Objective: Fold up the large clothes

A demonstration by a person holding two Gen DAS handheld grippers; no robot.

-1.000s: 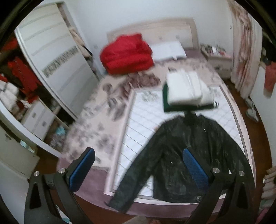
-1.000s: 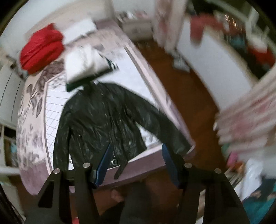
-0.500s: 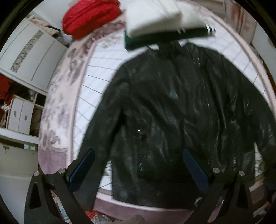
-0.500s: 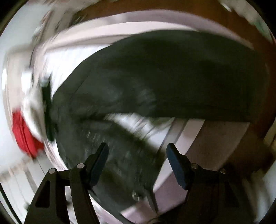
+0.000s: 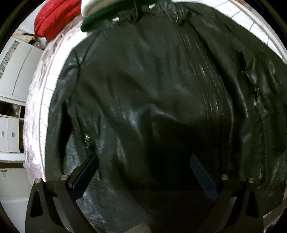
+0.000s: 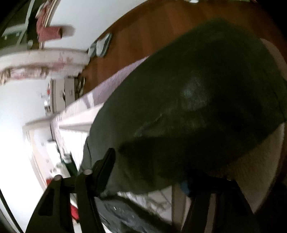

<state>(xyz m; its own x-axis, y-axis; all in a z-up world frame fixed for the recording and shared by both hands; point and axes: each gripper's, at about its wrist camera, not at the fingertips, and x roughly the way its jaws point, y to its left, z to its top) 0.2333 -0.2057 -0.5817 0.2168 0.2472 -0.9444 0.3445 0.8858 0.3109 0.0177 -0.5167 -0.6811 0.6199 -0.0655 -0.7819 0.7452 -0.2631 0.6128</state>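
A black leather jacket (image 5: 152, 93) lies front up and spread flat on the bed, filling the left wrist view. My left gripper (image 5: 143, 172) is open, close above the jacket's lower front near the hem. In the right wrist view the jacket's sleeve (image 6: 197, 100) fills the frame, lying across the bed's edge. My right gripper (image 6: 148, 172) is open with the sleeve between its fingers; its right finger is in shadow.
A folded white and green pile (image 5: 100, 16) and a red quilt (image 5: 53, 18) lie at the head of the bed. White wardrobes (image 5: 16, 68) stand to the left. Wooden floor (image 6: 143, 35) runs beside the bed.
Both grippers have dropped close to the jacket. The left went from a wide view of the bed to just above the jacket's front. The right swung down onto the right sleeve.
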